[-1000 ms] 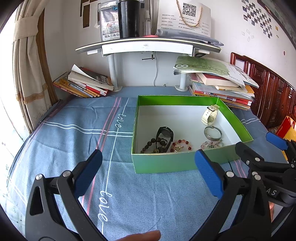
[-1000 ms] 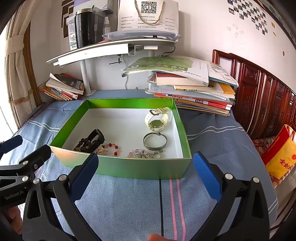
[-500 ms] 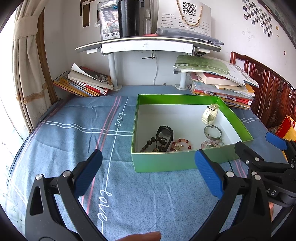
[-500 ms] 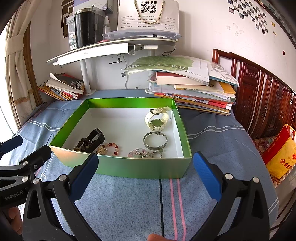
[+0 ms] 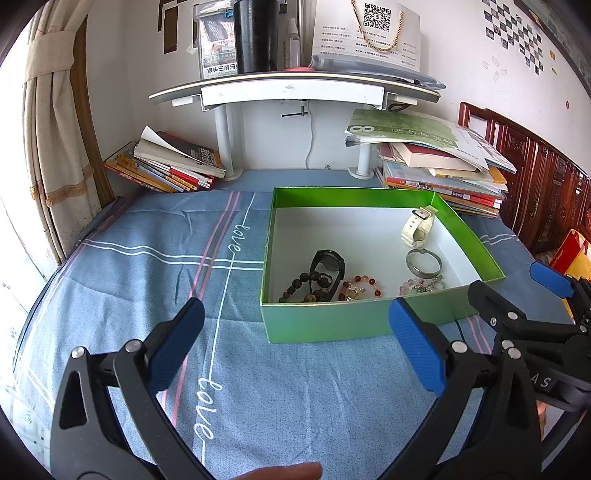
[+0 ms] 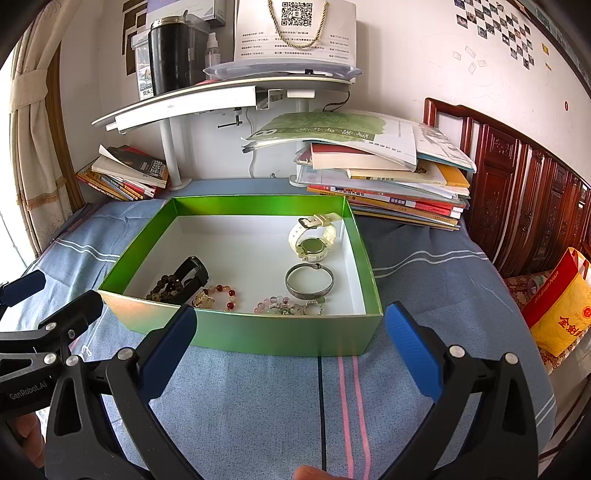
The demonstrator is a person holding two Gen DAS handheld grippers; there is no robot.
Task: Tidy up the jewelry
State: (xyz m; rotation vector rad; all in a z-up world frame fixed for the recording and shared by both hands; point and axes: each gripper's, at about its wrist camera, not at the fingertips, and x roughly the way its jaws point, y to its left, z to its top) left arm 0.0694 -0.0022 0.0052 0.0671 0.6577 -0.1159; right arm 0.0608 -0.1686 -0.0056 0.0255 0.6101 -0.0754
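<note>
Blue striped cloth (image 5: 122, 280) over the tabletop, filling most of both views, white "love" script running down left of centre in the left view. White shelf (image 5: 295, 88) top centre, black cup (image 5: 255, 35) and QR-code bag (image 5: 365, 33) on it. Book pile (image 6: 384, 177) upper right under a green-covered booklet, smaller slanted book pile (image 5: 166, 166) upper left. Curtain (image 5: 48, 129) at far left edge, carved wooden headboard (image 6: 517, 192) at right, yellow-red bag (image 6: 561, 310) at right edge of the right view.

Green box (image 6: 258, 332), white inside, open top, centre of the right view and centre-right of the left view, resting on the cloth. All jewelry inside it: white watch (image 6: 314, 240) toward the back right, leaning near the right wall; metal bangle (image 6: 309, 280) just in front of the watch; black watch (image 6: 194, 271) at front left, touching dark bead bracelet (image 6: 166, 290); red-and-clear bead bracelet (image 6: 219, 297) at front centre beside them; pale pink-green bead bracelet (image 6: 286, 306) at front right, close to the front wall.

Left gripper (image 5: 295, 343) bottom of the left view, fingers (image 5: 177, 347) spread wide, released, holding nothing, above the cloth in front of the box. Right gripper (image 6: 290, 347) bottom of the right view, fingers (image 6: 410, 350) likewise wide apart, empty, tips just short of the box's front wall. Each gripper visible at the edge of the other's view.
</note>
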